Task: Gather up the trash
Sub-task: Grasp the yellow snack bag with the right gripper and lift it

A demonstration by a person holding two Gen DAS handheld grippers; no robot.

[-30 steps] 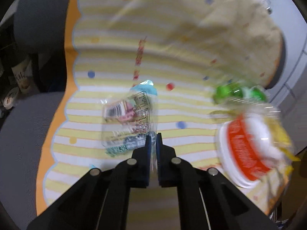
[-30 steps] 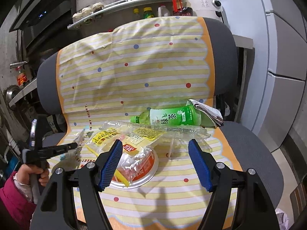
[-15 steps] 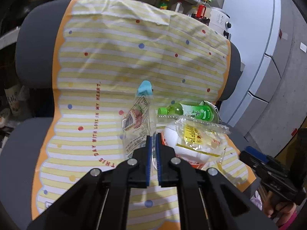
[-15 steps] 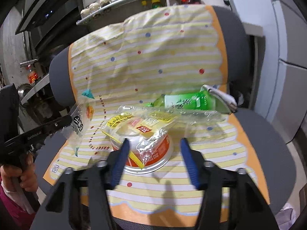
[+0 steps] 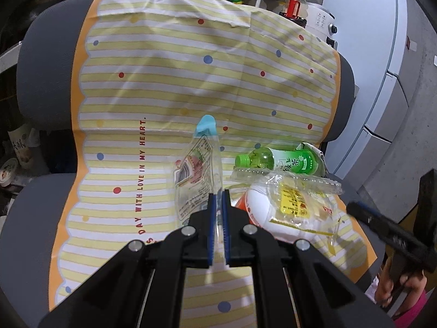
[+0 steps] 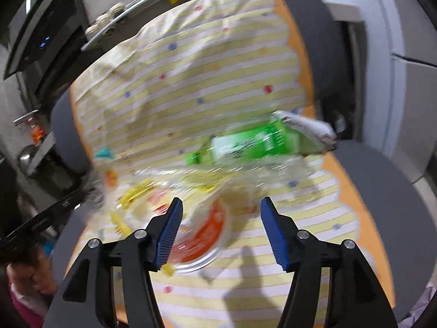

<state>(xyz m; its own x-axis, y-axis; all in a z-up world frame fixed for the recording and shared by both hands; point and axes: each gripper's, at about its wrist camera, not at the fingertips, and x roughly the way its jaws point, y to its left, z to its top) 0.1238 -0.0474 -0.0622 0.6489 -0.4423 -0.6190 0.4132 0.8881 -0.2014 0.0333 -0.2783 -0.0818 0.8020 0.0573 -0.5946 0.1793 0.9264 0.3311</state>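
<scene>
While our left gripper (image 5: 217,195) pinches the clear printed plastic wrapper with a blue tip (image 5: 198,169) above the yellow-striped chair cover (image 5: 164,87), our right gripper (image 6: 220,213), its jaws just reopened and empty, hovers over the orange-rimmed white cup (image 6: 203,235) beside the green tea bottle (image 6: 245,145).

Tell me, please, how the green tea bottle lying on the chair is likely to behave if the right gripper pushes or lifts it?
The green tea bottle lies on its side, so a push would probably roll it. It looks like thin plastic, likely light, and its smooth label may slip.
</scene>
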